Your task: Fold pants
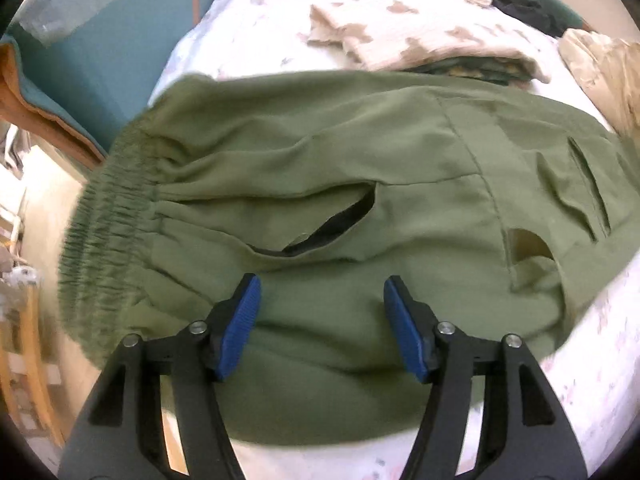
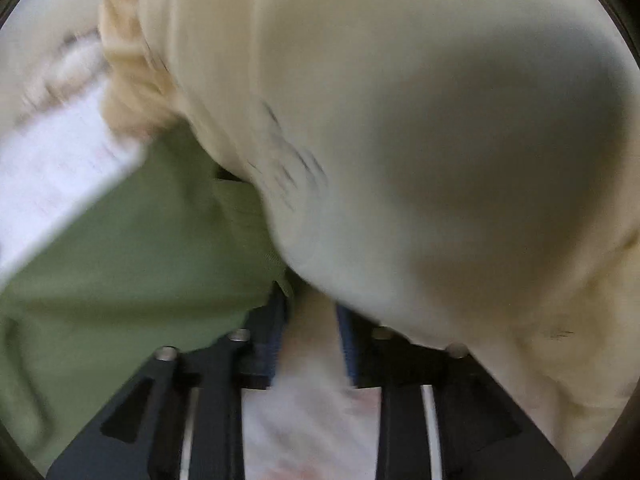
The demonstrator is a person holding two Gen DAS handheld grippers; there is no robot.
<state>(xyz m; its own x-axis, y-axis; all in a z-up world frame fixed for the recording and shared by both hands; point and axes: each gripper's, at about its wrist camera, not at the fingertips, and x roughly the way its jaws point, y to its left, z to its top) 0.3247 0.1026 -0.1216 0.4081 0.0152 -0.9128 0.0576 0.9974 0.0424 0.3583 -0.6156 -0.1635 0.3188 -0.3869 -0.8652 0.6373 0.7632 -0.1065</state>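
The left gripper (image 1: 322, 292) points steeply downward, its two blue-padded fingers (image 1: 239, 330) spread well apart with nothing pinched between them (both pads stand clear in the air). The right gripper (image 2: 310, 312) also tilts downward; its jaws stand narrowly parted, though the view is blurred and its fingertips are partly hidden, so whether they clamp anything is unclear.

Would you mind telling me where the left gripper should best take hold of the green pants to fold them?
I would grip the gathered elastic waistband of the green pants, coming from above at its near corner. It is thick and bunched at the bed's edge, so the fingers get more purchase there than on the flat cloth under the open left gripper.
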